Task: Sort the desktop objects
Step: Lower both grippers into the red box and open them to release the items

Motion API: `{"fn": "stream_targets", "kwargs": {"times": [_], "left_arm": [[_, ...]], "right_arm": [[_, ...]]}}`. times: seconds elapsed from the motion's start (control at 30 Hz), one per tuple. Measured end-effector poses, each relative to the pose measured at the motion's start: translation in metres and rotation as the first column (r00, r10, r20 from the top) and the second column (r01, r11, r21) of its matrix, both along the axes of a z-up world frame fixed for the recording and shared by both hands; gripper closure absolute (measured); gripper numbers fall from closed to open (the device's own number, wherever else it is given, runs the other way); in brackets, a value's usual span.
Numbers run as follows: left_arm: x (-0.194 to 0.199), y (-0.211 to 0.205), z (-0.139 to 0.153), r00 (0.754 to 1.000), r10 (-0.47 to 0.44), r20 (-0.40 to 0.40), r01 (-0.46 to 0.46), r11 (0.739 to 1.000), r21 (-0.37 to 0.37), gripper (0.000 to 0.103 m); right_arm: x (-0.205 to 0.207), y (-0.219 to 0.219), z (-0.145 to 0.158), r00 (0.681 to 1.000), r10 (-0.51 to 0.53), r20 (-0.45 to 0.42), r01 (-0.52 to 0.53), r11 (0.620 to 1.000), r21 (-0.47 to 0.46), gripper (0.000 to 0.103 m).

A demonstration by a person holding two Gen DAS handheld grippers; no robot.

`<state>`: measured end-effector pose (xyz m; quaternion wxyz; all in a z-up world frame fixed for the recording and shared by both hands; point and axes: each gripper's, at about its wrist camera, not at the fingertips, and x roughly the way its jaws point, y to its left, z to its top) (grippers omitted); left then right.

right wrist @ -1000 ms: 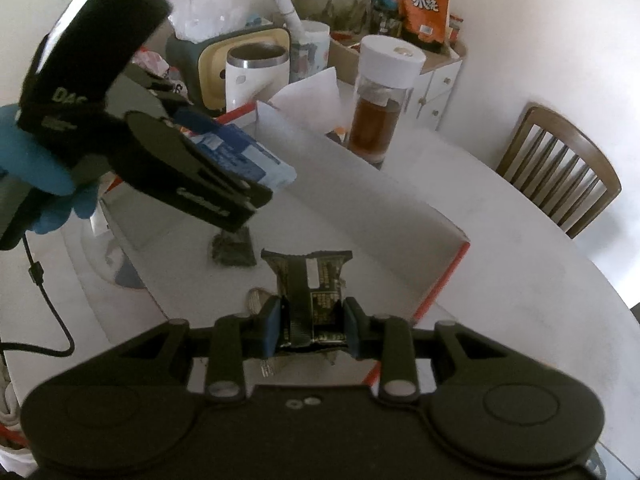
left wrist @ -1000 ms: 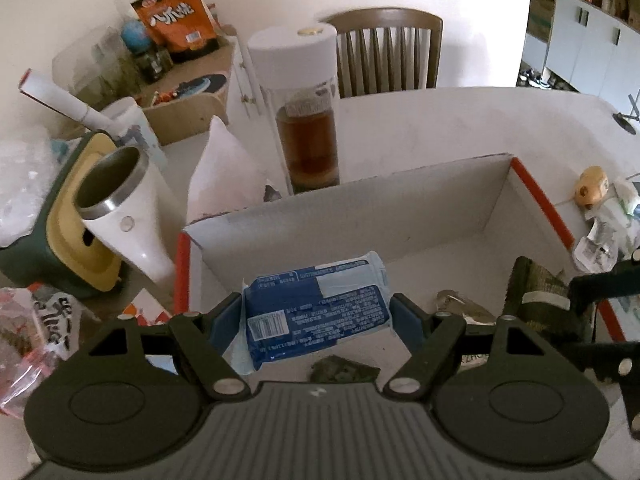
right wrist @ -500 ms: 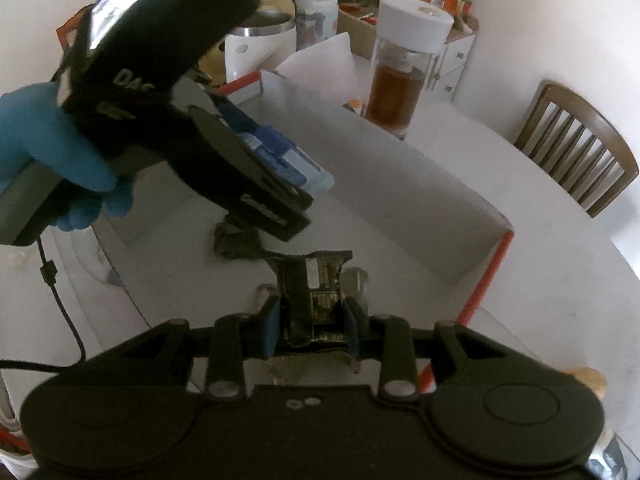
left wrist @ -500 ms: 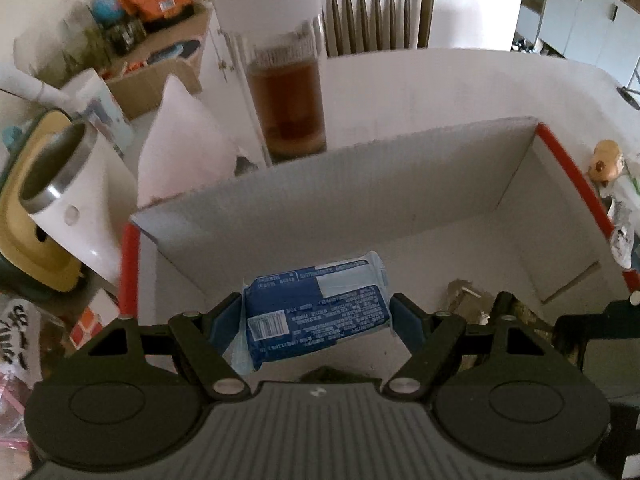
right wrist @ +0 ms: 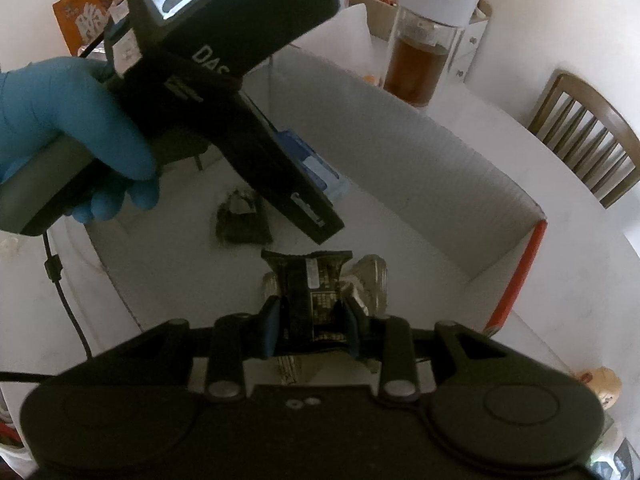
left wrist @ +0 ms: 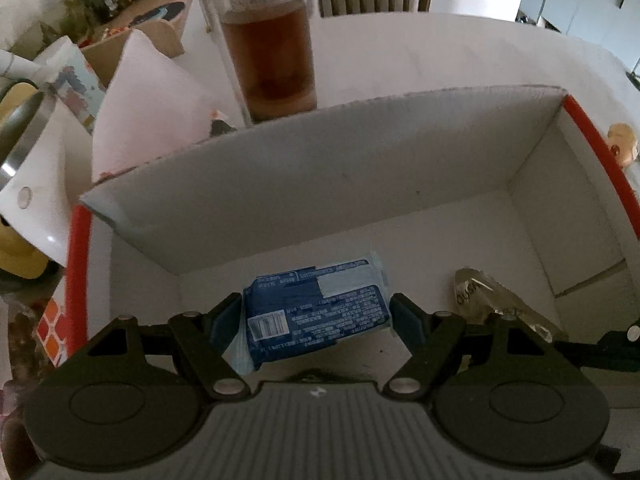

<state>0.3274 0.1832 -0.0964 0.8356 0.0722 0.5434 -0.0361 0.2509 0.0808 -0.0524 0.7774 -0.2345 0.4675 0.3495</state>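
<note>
Holding 2 items over the white cardboard box with red-edged flaps [left wrist: 440,160], both low inside it.

Left to right:
- Left gripper [left wrist: 318,314]: fingers clamped on the blue plastic tissue pack with white label [left wrist: 316,312], close to the box floor near the back wall. Contact with the floor: can't tell.
- Small dark crumpled packet [right wrist: 242,222] already lying on the box floor, beside my left tool.
- Right gripper [right wrist: 311,316]: fingers pinched on the dark foil snack packet with printed label [right wrist: 310,292], over the floor near the red right edge.
- Shiny clear wrapper [left wrist: 492,300] already on the floor, under or just behind the dark foil packet.

Progress, my read: 2 pieces sorted into the box, 2 more in hand and ready to release. Outside the box: a Rubik's-style cube [left wrist: 54,330] at left, and a small tan figurine [left wrist: 622,146] past the right flap. Likely more to sort.

Hard to see:
- Tissue pack's underside is hidden by my left tool body.
- Clutter left of the box is cut off by the frame.
- Glass tea bottle with white lid [right wrist: 424,40] stands behind the box; unclear if it counts.
</note>
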Motion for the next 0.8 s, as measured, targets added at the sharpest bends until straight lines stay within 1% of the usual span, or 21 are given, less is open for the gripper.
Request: {"fn": "stream_targets", "kwargs": {"times": [0.2, 0.43, 0.57, 0.6, 0.67, 0.73, 0.8], "left_arm": [[0.001, -0.004, -0.009, 0.999, -0.012, -0.036, 0.012, 1.000, 0.005, 0.024], [0.001, 0.000, -0.016, 0.998, 0.012, -0.061, -0.012, 1.000, 0.002, 0.023], [0.000, 0.000, -0.017, 0.998, 0.011, -0.068, -0.010, 1.000, 0.007, 0.022], [0.000, -0.001, -0.017, 0.998, 0.014, -0.068, -0.013, 1.000, 0.013, 0.019], [-0.001, 0.000, -0.017, 0.998, 0.019, -0.063, -0.018, 1.000, 0.017, 0.018], [-0.002, 0.000, -0.016, 0.998, 0.023, -0.061, -0.022, 1.000, 0.021, 0.018], [-0.004, 0.001, -0.016, 0.998, 0.028, -0.059, -0.027, 0.999, 0.023, 0.018]], "right_arm": [[0.002, 0.001, -0.003, 1.000, 0.000, -0.003, 0.000, 1.000, 0.000, 0.071], [0.002, 0.000, -0.003, 1.000, 0.001, -0.005, -0.001, 1.000, 0.005, 0.069], [-0.001, -0.003, 0.000, 1.000, 0.003, -0.003, -0.002, 1.000, 0.013, 0.067], [-0.002, -0.003, 0.000, 1.000, 0.003, -0.001, -0.003, 1.000, 0.013, 0.066], [-0.002, -0.004, 0.002, 1.000, -0.002, 0.000, 0.002, 1.000, 0.015, 0.064], [-0.001, -0.005, 0.003, 1.000, -0.008, -0.006, 0.009, 1.000, 0.025, 0.057], [-0.001, -0.007, 0.005, 1.000, -0.014, -0.001, 0.015, 0.999, 0.032, 0.053]]}}
